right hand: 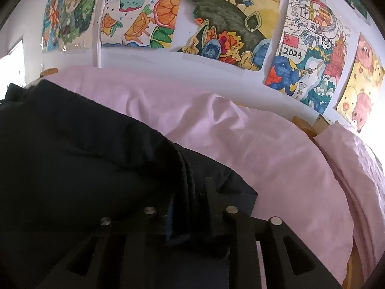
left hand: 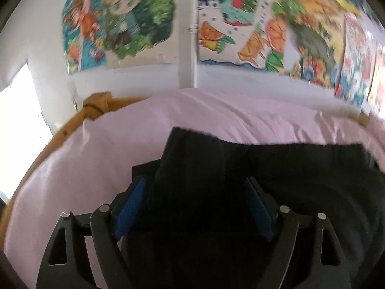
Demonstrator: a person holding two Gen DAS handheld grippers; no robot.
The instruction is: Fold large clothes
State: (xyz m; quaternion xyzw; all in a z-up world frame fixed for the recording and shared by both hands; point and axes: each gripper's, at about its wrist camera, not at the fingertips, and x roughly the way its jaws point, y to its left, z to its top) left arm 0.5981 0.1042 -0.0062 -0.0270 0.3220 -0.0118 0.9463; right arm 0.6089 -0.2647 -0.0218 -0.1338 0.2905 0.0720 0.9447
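Observation:
A large black garment [left hand: 264,168] lies on a bed with a pink sheet [left hand: 96,156]. In the left wrist view my left gripper [left hand: 196,187] is open, its blue pads [left hand: 130,207] wide apart over the garment's near part. In the right wrist view the same black garment [right hand: 72,156] is bunched up at the left. My right gripper [right hand: 192,192] is shut on a thick fold of it, with the cloth pinched between the fingers. The pink sheet [right hand: 240,132] spreads beyond.
A wooden bed frame [left hand: 96,103] runs round the far left edge. The white wall behind holds several coloured drawings [right hand: 228,24]. A pink pillow [right hand: 349,149] lies at the right. A bright window [left hand: 19,110] is at the left.

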